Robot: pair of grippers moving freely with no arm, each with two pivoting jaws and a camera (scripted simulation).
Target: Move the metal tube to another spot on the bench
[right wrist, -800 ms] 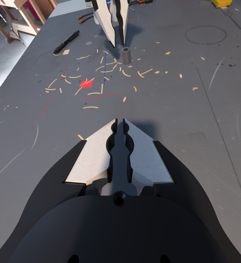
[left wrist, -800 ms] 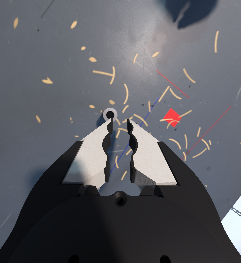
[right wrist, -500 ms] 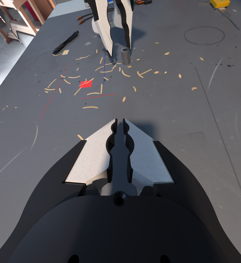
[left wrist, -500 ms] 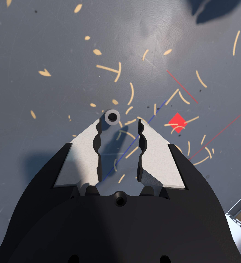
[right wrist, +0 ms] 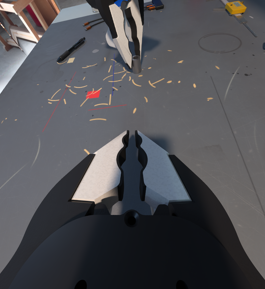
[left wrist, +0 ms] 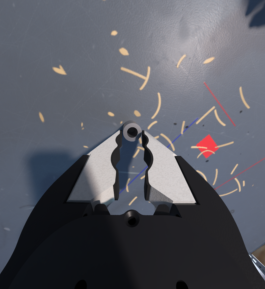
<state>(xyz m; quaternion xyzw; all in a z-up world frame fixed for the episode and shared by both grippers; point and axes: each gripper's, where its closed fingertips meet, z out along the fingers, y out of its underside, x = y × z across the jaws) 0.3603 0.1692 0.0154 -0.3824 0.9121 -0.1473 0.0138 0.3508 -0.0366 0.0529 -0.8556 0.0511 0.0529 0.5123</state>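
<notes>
The metal tube [left wrist: 131,139] is a short grey cylinder standing upright on the dark grey bench [left wrist: 50,39]. My left gripper [left wrist: 131,132] points down at it, and its fingertips [left wrist: 146,136] close on the tube from both sides. The right wrist view shows the same grip at the far middle: the tube [right wrist: 136,67] stands on the bench with the left gripper's fingers [right wrist: 125,51] around it. My right gripper [right wrist: 131,132] hovers low over the near bench [right wrist: 191,125], its jaws almost together and empty.
Wood shavings [right wrist: 136,83] and a red square mark [right wrist: 93,94] lie near the tube. A black pen [right wrist: 71,49] and cables [right wrist: 92,23] lie at far left, a yellow tape measure [right wrist: 235,7] at far right. The bench's left edge [right wrist: 19,65] drops to the floor.
My left gripper opened wide, moved so the tube lies between its fingertips, then closed in on it. The tube has stayed in place. The right gripper has not moved.
</notes>
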